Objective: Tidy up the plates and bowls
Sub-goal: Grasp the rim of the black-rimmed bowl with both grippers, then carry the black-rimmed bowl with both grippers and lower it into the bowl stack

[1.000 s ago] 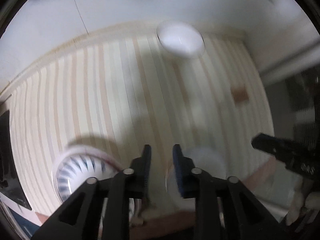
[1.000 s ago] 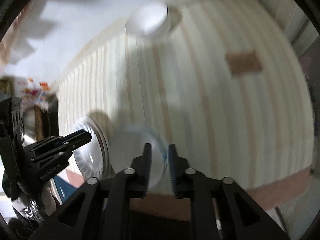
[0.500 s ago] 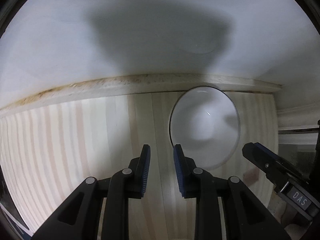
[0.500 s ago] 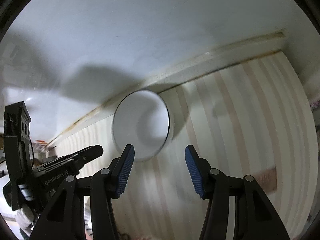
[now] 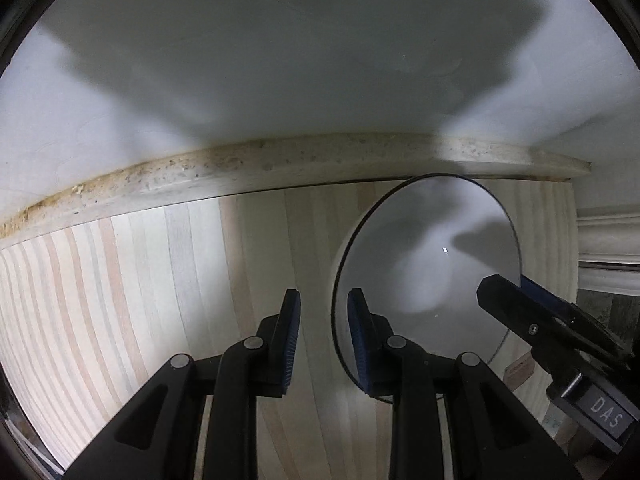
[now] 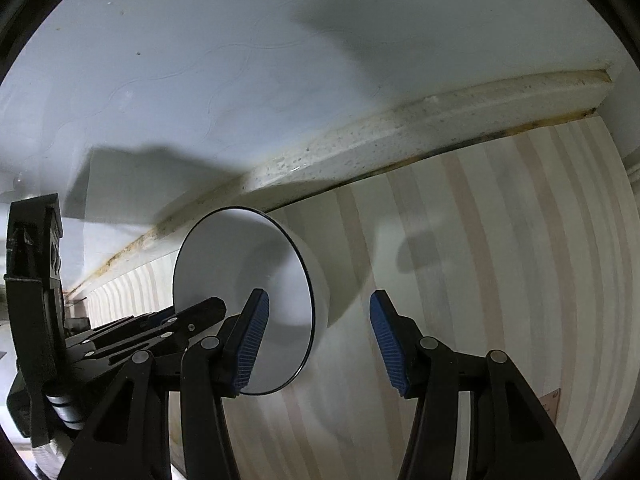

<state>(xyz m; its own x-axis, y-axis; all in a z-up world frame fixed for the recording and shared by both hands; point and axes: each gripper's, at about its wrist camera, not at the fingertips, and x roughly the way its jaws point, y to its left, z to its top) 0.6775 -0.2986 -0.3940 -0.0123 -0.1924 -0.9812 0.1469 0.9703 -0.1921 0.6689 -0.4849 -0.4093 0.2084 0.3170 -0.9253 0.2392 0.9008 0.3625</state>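
A white bowl [image 5: 420, 256] with a thin dark rim stands on the striped wooden table near the back wall; it also shows in the right wrist view [image 6: 240, 280]. My left gripper [image 5: 323, 336] is narrowly open and empty, just left of the bowl's near rim. My right gripper [image 6: 316, 340] is wide open, its left finger [image 6: 250, 340] in front of the bowl's opening and its right finger outside the bowl's right wall. The right gripper's finger [image 5: 520, 304] reaches over the bowl's right rim in the left wrist view.
The pale stone ledge [image 5: 280, 164] and white wall [image 5: 300, 60] run right behind the bowl. A wall corner with moulding [image 5: 608, 240] closes the right side. The striped table [image 6: 480, 280] stretches out to the right of the bowl.
Both grippers have moved from the table's front to the bowl at the back wall. The right gripper opened wide and now straddles the bowl's right side. The patterned and clear dishes left view.
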